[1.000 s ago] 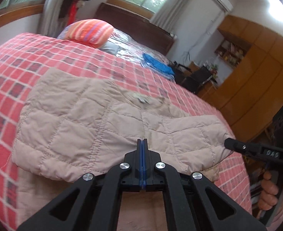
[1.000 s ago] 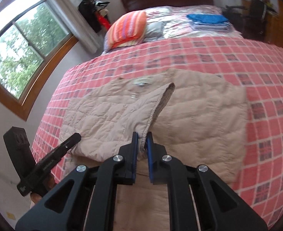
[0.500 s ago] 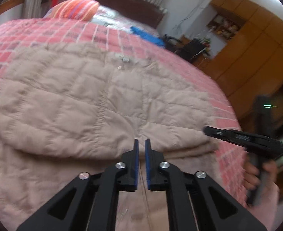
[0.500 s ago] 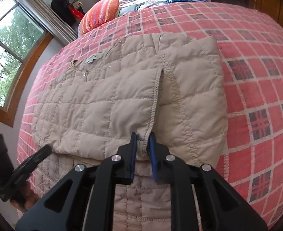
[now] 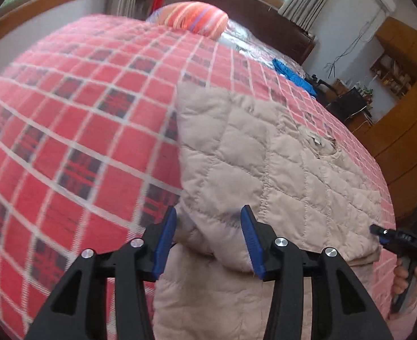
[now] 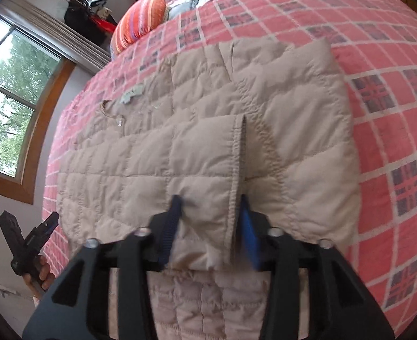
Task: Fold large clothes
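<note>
A beige quilted jacket [image 5: 279, 170] lies on the red checked bedspread [image 5: 81, 127], its upper part folded down over the lower part. My left gripper [image 5: 208, 240] is open at the jacket's near left corner, with the folded edge between its blue pads but not pinched. In the right wrist view the jacket [image 6: 180, 155] fills the middle, a sleeve [image 6: 219, 198] laid across it. My right gripper [image 6: 210, 226] is open, and the sleeve's cuff end rests loose between its fingers. Each gripper shows small in the other's view, held by a hand.
An orange striped pillow [image 5: 197, 19] and a pile of blue folded cloth [image 5: 290, 73] sit near the dark headboard. A wooden wardrobe [image 5: 406, 130] stands beyond the bed's right side. Windows [image 6: 4, 107] line the wall to the left.
Both grippers have gone from shut to open. The right one let go of the sleeve, which now lies flat. The left one swung over to the jacket's left corner.
</note>
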`<state>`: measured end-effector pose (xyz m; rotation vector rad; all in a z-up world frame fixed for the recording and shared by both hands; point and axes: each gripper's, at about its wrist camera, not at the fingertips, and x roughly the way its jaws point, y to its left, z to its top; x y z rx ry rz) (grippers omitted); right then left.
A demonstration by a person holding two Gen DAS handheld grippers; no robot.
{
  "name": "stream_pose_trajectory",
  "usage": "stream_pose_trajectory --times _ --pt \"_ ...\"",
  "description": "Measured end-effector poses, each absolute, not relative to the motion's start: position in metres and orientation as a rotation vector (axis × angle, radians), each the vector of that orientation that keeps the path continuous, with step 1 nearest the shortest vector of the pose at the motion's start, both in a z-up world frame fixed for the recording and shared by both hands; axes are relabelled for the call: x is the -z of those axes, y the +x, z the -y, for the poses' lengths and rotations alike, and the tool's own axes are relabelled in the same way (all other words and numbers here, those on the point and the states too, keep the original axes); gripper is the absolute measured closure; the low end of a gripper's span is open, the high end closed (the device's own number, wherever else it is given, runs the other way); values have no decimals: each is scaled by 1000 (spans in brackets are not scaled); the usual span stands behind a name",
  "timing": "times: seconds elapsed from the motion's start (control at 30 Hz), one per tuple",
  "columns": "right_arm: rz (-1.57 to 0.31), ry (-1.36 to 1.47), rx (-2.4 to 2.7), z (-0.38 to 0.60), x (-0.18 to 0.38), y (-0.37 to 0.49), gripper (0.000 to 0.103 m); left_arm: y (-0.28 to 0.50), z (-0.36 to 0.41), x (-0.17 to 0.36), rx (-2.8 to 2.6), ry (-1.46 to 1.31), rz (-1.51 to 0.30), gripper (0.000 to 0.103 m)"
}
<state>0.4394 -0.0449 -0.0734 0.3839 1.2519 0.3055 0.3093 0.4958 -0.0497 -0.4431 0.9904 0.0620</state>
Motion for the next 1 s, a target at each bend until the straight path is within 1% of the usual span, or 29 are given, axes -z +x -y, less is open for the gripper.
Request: stream_pose_trajectory --times 0.03,0.07,0.13,0.17,0.27,0.4,0.5,0.53,0.57,0.7,0.8,0.87,1.0 --pt "-1254 385 -316 42 74 440 84 312 -493 52 -74 -427 -984 58" --pt "-1250 380 -323 39 73 439 91 313 -489 53 -89 -412 -978 63" --pt "-1215 348 -314 37 63 438 93 315 -484 51 -104 -401 -968 68" --pt "-1186 330 -305 38 56 436 94 314 -480 50 -103 -393 -963 68" --pt "-1180 289 -236 45 53 438 94 317 -473 54 -92 -369 -972 68" --pt "-1244 318 -235 49 77 442 94 323 -472 69 -102 -356 -1006 66" --pt "-1244 311 -238 47 79 440 91 320 -472 66 -101 -343 -1004 65" --pt "-1240 325 -232 50 75 437 87 317 -472 63 -105 -335 -1002 65" --pt "-1228 335 -217 54 69 434 86 314 -473 59 -109 -330 -997 66" --pt "-1124 315 -249 59 32 415 86 287 -467 21 -90 -303 -891 66" --pt "-1110 293 -331 45 19 405 86 279 -448 7 -37 -269 -873 65" --pt "-1130 249 -332 33 23 404 85 281 -434 9 5 -255 -894 62" --pt "-1182 224 -287 28 47 409 85 292 -427 32 -19 -238 -956 62"
